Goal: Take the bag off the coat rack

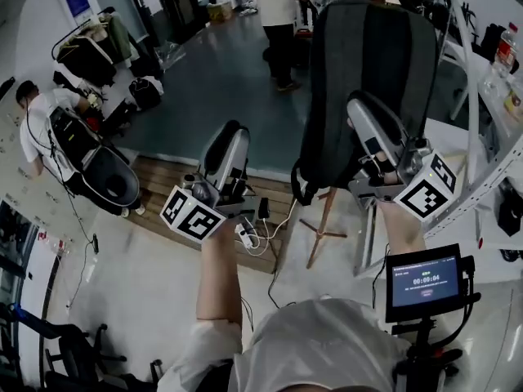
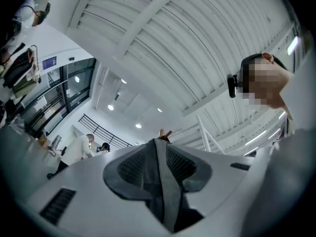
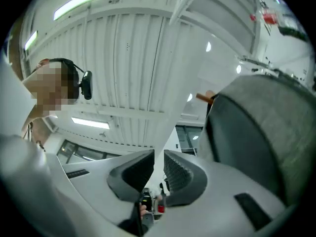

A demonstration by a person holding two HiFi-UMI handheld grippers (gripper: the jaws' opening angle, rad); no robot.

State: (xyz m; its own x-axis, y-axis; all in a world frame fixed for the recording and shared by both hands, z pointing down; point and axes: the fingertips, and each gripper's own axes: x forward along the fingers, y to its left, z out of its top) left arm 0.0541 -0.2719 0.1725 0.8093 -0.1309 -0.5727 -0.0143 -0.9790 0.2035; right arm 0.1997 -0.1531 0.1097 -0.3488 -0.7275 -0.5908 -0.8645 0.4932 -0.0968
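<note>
A: Right gripper, state?
B: A narrow slit is seen between its fingers. Background shows through it and nothing is gripped.
A: Bag, placed where?
B: It is seen just beside the right fingers, on their right side and outside the slit. Whether it is touched cannot be told. In the head view it is hung on the coat rack, and the right gripper is held in front of its lower half.
A: Left gripper?
B: Its fingers are seen together, tips met, with no light passed between them. A grey band is noted along the seam, and what it is cannot be told.
A: Bag relative to those?
B: It is well apart, off to the right of the left fingers. Two wooden tips are seen just past the fingertips.
</note>
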